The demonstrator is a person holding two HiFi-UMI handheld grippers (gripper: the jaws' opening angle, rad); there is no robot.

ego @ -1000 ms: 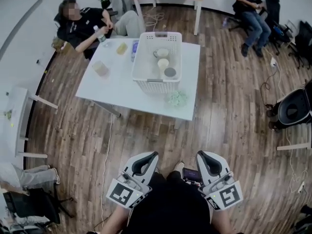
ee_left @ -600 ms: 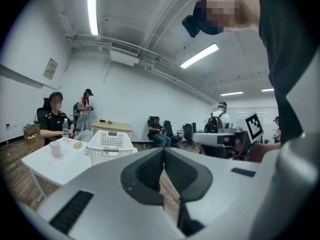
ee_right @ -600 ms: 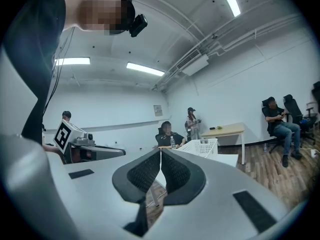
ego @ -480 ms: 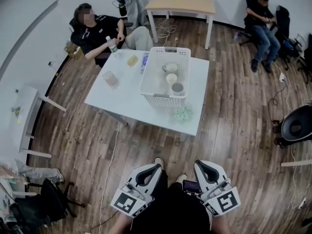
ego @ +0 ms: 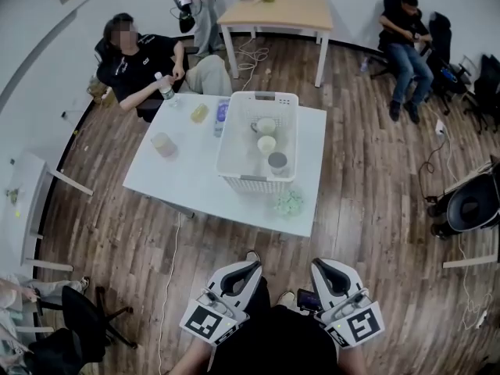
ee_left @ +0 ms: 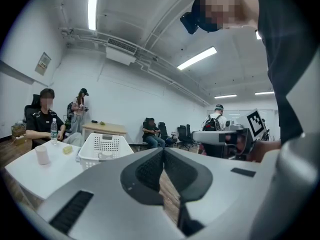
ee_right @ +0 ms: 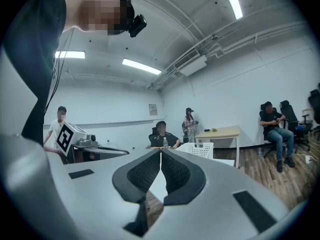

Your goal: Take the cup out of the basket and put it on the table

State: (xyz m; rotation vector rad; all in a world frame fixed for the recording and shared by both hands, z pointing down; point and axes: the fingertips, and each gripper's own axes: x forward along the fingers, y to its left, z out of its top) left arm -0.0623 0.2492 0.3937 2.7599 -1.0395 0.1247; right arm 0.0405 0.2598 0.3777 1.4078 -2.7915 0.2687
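Note:
A white basket [ego: 234, 143] stands on the white table [ego: 187, 174], well ahead of me. Three cups sit in a row inside it: a mug [ego: 266, 125], a pale cup [ego: 267, 144] and a grey-topped cup [ego: 277, 161]. My left gripper [ego: 253, 265] and right gripper [ego: 318, 264] are held side by side close to my body, over the wooden floor and short of the table. Both are shut with nothing between the jaws. The left gripper view shows the basket [ee_left: 105, 149] to the left of the closed left gripper [ee_left: 162, 150]. In the right gripper view the basket [ee_right: 199, 149] lies just right of the closed right gripper [ee_right: 160, 151].
On the table lie a green crumpled thing [ego: 287, 203], a pale tumbler [ego: 163, 144], a yellow item [ego: 198, 113] and a bottle [ego: 221, 116]. A seated person [ego: 141, 61] is at the far left corner. A wooden desk [ego: 273, 10], another seated person [ego: 402, 33] and black chairs [ego: 469, 205] stand around.
The table and basket have drawn lower and nearer in the head view as I move toward them. Both grippers stay shut, held in the same pose.

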